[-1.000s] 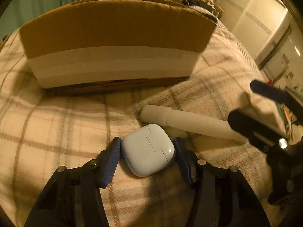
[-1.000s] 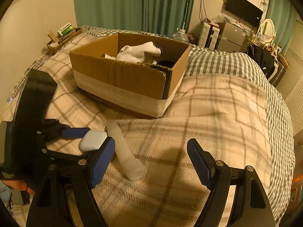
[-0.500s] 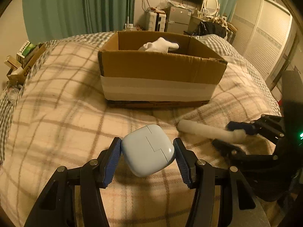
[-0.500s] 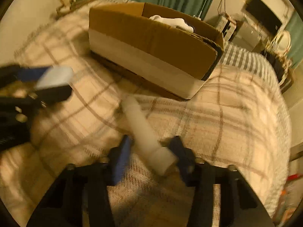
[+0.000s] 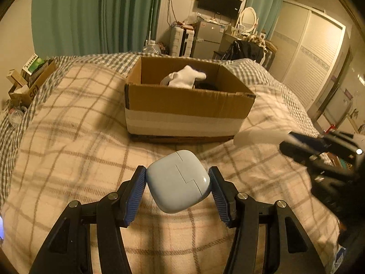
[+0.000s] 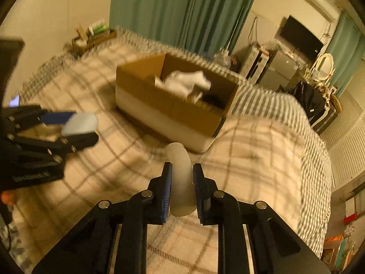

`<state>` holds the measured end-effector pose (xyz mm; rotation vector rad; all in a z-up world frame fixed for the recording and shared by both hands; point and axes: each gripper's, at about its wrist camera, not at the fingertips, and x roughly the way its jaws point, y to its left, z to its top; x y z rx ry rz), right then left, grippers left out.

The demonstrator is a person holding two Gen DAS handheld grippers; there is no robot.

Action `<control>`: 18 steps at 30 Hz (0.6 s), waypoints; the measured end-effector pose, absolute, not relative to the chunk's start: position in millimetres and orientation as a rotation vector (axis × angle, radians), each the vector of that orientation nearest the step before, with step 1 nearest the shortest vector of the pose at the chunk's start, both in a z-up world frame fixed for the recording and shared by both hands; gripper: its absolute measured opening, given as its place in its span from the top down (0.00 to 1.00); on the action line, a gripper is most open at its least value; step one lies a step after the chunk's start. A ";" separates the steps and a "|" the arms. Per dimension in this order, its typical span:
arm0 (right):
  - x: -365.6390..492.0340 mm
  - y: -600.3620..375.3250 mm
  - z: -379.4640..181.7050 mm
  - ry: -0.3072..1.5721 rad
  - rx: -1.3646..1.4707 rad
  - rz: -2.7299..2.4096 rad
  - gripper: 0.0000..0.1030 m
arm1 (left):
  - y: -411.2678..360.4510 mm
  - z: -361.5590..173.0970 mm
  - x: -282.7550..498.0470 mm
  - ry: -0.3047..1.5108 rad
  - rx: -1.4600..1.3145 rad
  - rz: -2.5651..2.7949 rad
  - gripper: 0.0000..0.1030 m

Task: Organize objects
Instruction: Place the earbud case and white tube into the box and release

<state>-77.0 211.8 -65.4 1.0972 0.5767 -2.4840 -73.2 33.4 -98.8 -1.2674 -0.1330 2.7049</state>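
Note:
A pale blue earbud case (image 5: 180,187) sits between the blue pads of my left gripper (image 5: 178,170), which is shut on it and holds it above the plaid blanket (image 5: 68,150). My right gripper (image 6: 182,166) is shut on a white tube (image 6: 181,182) that points toward the open cardboard box (image 6: 168,107). In the left wrist view the tube (image 5: 257,137) and the right gripper (image 5: 294,141) hover blurred at the right of the box (image 5: 187,105). In the right wrist view the left gripper (image 6: 75,125) with the case (image 6: 79,123) is at the left.
A white cloth (image 5: 184,80) and something dark lie inside the box. A small carton of packets (image 5: 32,77) stands at the bed's left edge. Green curtains, a fridge (image 5: 205,41) and a sliding wardrobe (image 5: 303,64) lie beyond the bed.
My right gripper closed on the white tube and lifted it off the blanket. The left gripper rose with the case, so the box's inside came into view.

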 end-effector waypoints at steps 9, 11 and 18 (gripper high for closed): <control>-103.9 217.0 4.8 0.402 0.936 -2.520 0.83 | 25.6 -57.7 -100.3 -0.117 -1.157 2.727 0.45; -114.0 215.9 18.4 0.390 0.905 -2.529 0.83 | 26.3 -45.3 -109.9 -0.082 -1.129 2.725 0.45; -167.4 203.9 52.0 0.318 0.836 -2.541 0.83 | 26.6 -12.1 -169.1 -0.015 -1.059 2.743 0.45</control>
